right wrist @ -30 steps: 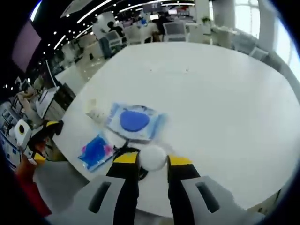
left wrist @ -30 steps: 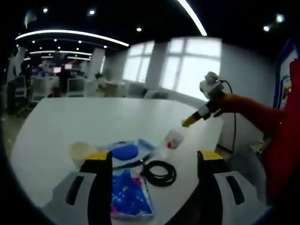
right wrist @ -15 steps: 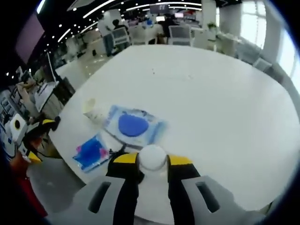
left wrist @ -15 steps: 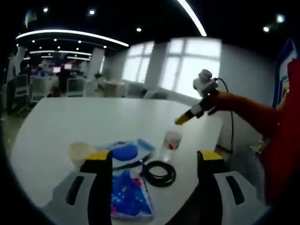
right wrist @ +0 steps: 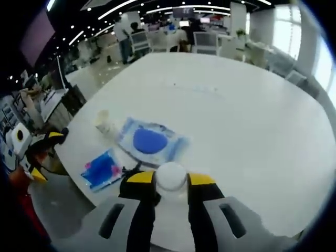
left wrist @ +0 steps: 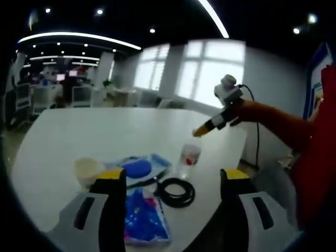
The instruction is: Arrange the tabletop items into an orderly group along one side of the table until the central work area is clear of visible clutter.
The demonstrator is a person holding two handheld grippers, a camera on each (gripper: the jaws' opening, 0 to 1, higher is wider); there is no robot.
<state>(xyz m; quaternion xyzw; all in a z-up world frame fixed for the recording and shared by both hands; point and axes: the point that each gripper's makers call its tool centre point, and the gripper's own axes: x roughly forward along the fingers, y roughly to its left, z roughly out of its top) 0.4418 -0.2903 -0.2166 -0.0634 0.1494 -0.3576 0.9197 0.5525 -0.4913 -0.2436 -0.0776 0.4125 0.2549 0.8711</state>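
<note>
Right gripper [right wrist: 169,184] was shut on a white round-topped plastic cup [right wrist: 170,176] near the table [right wrist: 252,131] edge. Left gripper [left wrist: 169,181] hovered wide open, empty. Blue wipes pack [right wrist: 151,142], blue pouch [right wrist: 103,168], black cable coil [left wrist: 175,191], cream bowl [left wrist: 87,169] sat loosely grouped; ordering was unfinished.

cup [left wrist: 188,155] upright | wipes pack [left wrist: 140,168] flat | black cable [left wrist: 176,191] coiled, perhaps

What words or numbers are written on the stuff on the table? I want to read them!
No text can be read here.
Blue wipes pack: printing too blurred to read.
Blue and pink packet: colours show, no letters legible.
Small cup: a red mark, too small to read.
Pale cup: no writing visible.
</note>
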